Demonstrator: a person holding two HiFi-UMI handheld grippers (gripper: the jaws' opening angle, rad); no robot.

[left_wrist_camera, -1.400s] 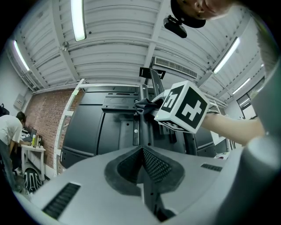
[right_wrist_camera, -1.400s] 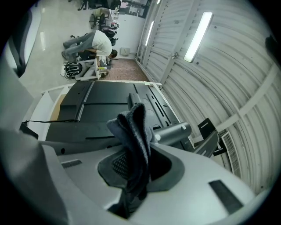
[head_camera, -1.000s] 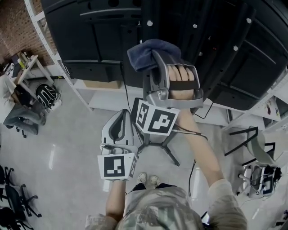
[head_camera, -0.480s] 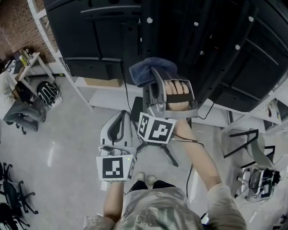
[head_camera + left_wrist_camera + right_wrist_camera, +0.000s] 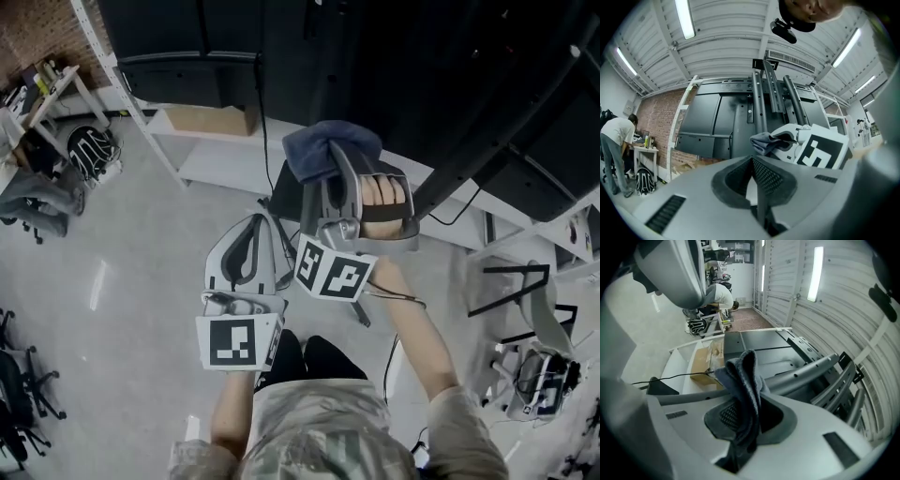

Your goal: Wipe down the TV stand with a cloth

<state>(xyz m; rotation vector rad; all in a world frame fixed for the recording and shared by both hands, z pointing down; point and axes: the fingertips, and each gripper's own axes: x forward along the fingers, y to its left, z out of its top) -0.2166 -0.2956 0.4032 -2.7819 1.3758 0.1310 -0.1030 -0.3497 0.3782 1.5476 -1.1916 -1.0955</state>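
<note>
the right gripper (image 5: pixel 336 161) sits in the upper middle of the head view, its jaws closed on a dark blue cloth (image 5: pixel 314 148). the cloth bunches out past the jaw tips toward the top of the frame. in the right gripper view the same cloth (image 5: pixel 743 380) stands folded and upright, pinched between the two jaws of the right gripper (image 5: pixel 745 425), and its lower end hangs down between them. a hand (image 5: pixel 384 192) is wrapped round the handle of this gripper, and its marker cube (image 5: pixel 337 272) shows just below.

the tv stand (image 5: pixel 450 84) is the dark frame filling the upper right of the head view. its grey posts (image 5: pixel 806 373) run across the right gripper view behind the cloth. whether the cloth touches the stand cannot be told.

the left gripper (image 5: pixel 258 234) is lower and to the left in the head view, just beside the right gripper's cube. in the left gripper view its jaws (image 5: pixel 757 164) are pressed together with nothing between them, and they point toward the stand's upright posts (image 5: pixel 761 103).

a cardboard box (image 5: pixel 211 120) lies on a low white shelf (image 5: pixel 225 167) at upper left. a person (image 5: pixel 614 140) stands at the far left of the left gripper view, near a brick wall (image 5: pixel 656 122).
</note>
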